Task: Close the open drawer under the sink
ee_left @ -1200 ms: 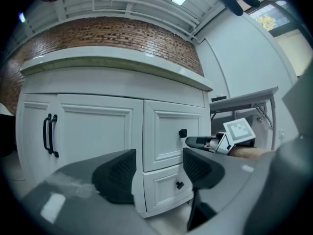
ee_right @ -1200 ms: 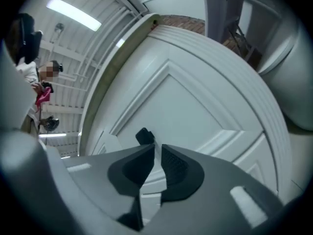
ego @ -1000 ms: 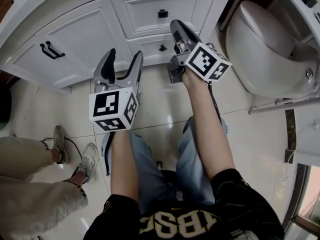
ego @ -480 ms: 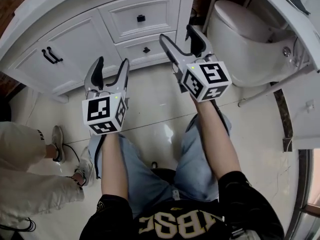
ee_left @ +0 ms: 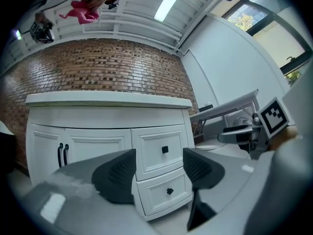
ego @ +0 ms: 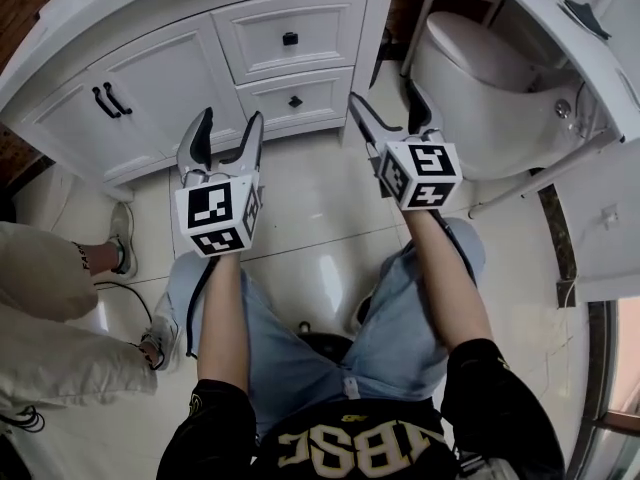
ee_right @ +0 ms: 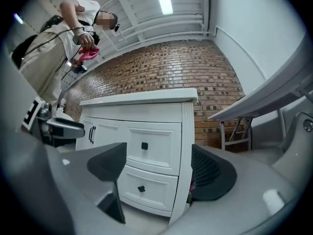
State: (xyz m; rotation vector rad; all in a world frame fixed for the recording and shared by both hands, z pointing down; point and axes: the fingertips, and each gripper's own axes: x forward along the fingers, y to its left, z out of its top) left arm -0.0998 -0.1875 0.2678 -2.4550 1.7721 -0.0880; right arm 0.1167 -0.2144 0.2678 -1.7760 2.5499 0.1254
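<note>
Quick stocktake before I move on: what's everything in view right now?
Vanity cabinet: one, white, ahead against brick wall.
Drawers: two, white, black knobs, stacked on cabinet's right, both shut.
Doors: two, white, black handles, cabinet's left.
Toilet: one, white, right of cabinet.
Bystander: one, beige trousers, at left, holding pink cloth.
Left gripper: grey, jaws apart, empty.
Right gripper: grey, jaws opening, nothing between.
</note>
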